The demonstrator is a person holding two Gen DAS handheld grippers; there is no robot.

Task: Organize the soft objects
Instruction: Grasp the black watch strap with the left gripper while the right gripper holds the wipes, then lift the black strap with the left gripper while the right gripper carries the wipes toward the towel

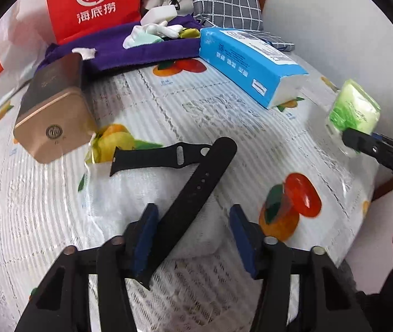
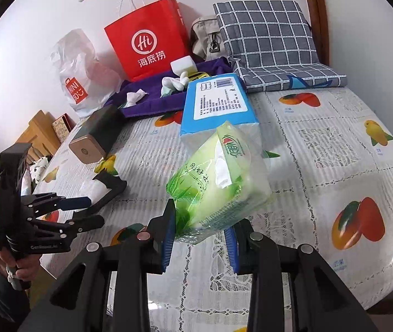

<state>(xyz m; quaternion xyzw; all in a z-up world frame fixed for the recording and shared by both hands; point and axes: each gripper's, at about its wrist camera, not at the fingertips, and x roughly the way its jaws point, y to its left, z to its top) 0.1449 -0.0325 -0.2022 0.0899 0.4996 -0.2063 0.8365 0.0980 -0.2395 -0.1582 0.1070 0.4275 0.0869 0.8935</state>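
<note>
A black watch strap lies on the fruit-print tablecloth (image 1: 251,138) in two pieces, a short one (image 1: 152,155) and a long one (image 1: 196,185). My left gripper (image 1: 193,235) points down over the long piece. Its near end runs between the blue pads (image 1: 146,235), close to the left pad, with a gap to the right one. From the right wrist view the left gripper (image 2: 97,210) hovers low beside the strap (image 2: 110,191). My right gripper (image 2: 200,242) is shut on a green tissue pack (image 2: 218,182), held above the table; the left wrist view shows this pack (image 1: 354,108) too.
A blue tissue pack (image 1: 251,63), a gold box (image 1: 52,110) and a purple cloth (image 1: 141,47) with small white soft items (image 1: 152,34) lie further back. A red paper bag (image 1: 91,2), a white plastic bag (image 2: 77,66) and a checked cushion (image 2: 268,41) stand against the wall.
</note>
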